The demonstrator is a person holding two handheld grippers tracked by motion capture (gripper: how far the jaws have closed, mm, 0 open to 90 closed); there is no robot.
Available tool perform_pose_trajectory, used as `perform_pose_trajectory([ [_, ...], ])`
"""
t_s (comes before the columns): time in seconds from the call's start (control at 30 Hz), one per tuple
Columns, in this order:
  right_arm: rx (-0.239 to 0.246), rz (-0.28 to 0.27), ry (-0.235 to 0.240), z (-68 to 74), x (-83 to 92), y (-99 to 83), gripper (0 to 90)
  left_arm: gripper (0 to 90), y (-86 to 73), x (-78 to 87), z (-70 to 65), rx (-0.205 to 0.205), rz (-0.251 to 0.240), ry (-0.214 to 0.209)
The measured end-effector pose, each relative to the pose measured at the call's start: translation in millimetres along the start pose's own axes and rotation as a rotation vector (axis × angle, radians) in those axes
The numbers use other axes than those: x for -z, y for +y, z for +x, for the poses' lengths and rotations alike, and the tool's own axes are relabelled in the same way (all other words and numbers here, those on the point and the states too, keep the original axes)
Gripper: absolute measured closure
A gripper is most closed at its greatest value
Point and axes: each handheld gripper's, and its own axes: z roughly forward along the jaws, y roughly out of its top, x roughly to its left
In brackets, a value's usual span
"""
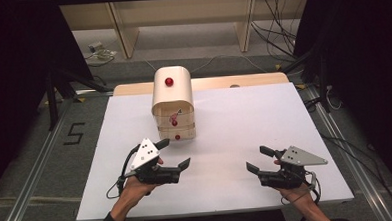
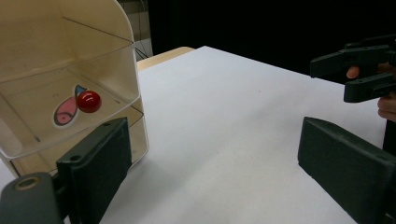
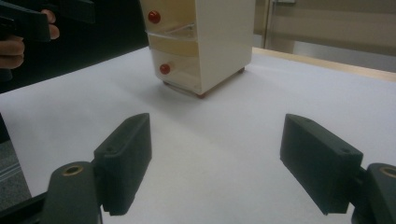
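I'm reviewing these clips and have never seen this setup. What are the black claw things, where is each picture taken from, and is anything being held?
A person holds a hand-operated two-jaw tool in each hand. The high view looks down on a white table; the other two pictures come from cameras riding on each tool, looking along its jaws. On the table stands a small cream drawer cabinet with red knobs. The left gripper sits near the cabinet's front, jaws wide apart. The right gripper is also open, farther off. Neither holds anything.
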Motion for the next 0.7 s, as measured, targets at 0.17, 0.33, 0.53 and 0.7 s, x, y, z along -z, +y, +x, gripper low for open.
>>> perform_pose_trajectory([
  [0.17,-0.001,0.003,0.003,0.2,0.0,0.0,25.8,8.0,-1.1,0.8,-1.7,-0.003,0.007,0.001],
  [0.33,0.003,0.006,0.006,0.2,-0.2,-0.1,25.8,7.2,-2.2,2.6,-2.0,0.004,0.008,0.006],
  [0.53,0.003,0.009,0.006,0.4,-0.7,-0.5,25.7,6.8,-5.2,5.4,0.2,0.004,0.014,0.013],
  [0.7,0.004,0.012,0.007,1.1,-1.0,-0.5,25.7,6.7,-6.9,7.6,-0.5,-0.003,0.015,0.013],
])
